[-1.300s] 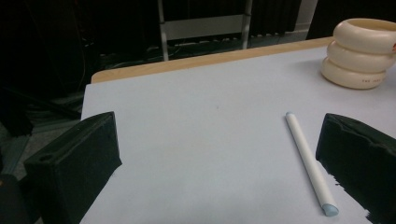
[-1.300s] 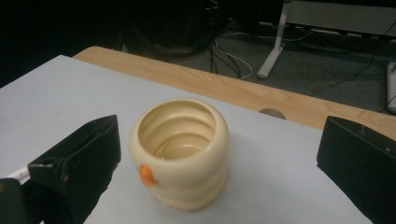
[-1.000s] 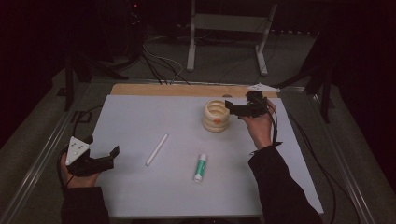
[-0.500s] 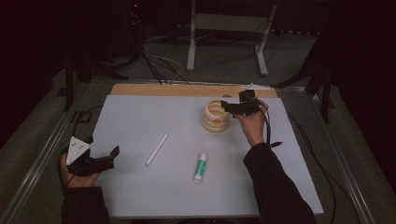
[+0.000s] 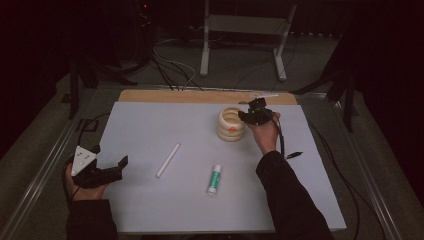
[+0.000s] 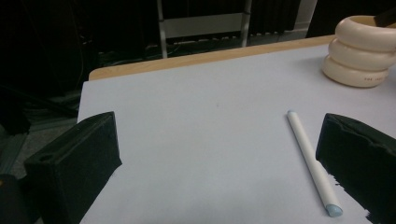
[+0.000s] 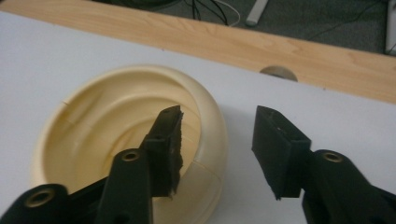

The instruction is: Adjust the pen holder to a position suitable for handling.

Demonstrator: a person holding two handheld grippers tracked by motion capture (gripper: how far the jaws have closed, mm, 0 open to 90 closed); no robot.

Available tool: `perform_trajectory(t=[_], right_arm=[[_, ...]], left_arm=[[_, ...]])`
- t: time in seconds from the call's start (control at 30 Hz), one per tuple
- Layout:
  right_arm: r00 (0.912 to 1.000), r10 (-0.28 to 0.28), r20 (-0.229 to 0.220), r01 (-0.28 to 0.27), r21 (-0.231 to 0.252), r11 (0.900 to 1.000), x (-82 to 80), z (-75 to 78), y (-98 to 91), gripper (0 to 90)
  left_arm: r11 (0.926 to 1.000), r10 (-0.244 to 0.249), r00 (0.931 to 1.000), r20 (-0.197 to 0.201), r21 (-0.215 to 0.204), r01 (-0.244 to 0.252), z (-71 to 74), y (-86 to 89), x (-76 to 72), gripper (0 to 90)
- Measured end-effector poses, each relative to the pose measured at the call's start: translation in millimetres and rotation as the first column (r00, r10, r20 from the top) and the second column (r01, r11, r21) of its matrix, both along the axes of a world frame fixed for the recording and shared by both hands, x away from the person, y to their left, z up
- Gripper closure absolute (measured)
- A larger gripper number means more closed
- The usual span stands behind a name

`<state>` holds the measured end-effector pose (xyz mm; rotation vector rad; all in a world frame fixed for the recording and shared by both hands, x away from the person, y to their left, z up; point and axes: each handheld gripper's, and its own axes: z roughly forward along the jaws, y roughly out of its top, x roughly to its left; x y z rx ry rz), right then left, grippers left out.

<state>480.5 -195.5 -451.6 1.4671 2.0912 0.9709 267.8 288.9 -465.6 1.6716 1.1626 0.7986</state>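
Cream-coloured ribbed plastic cup [image 5: 231, 125] stands upright at the far right of the white surface [image 5: 150, 130], near its wooden far edge. The right gripper [image 7: 217, 140] straddles the cup's near wall, one jaw inside the bowl and one outside; the jaws have just been closing, with a gap still visible at the outer jaw. The left gripper [image 5: 107, 167] rests at the near left corner, jaws spread wide, beside a white marker pen [image 5: 168, 160]. A green-and-white tube [image 5: 215, 179] lies closer to the near edge.
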Motion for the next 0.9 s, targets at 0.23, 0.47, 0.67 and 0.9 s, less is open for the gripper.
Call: perform_trajectory(t=[0.23, 0.47, 0.67, 0.9], right_arm=[[0.9976, -0.022, -0.065, 0.022, -0.001, 0.9998, 4.5, -12.6, 4.0, 66.5], [0.9964, -0.048, -0.070, 0.051, 0.038, 0.9980, 2.0, -13.3, 0.1, 75.0], [0.9969, -0.049, -0.062, 0.053, 0.064, 0.9965, 0.3, -12.8, 0.0, 75.6], [0.9990, -0.029, -0.034, 0.032, 0.102, 0.9943, -5.5, -1.3, -1.0, 75.7]], left_arm=[[1.0000, 0.004, 1.0000, 0.004, -0.006, -0.004, 0.2, 1.4, -0.4, 0.1], [1.0000, 0.003, 1.0000, 0.005, -0.003, -0.003, 0.3, 0.8, -0.9, 0.1], [1.0000, 0.004, 1.0000, 0.006, -0.001, -0.004, 0.4, 0.8, -1.2, 0.1], [1.0000, 0.003, 1.0000, 0.005, 0.000, -0.003, -0.1, 0.1, -1.0, 0.1]])
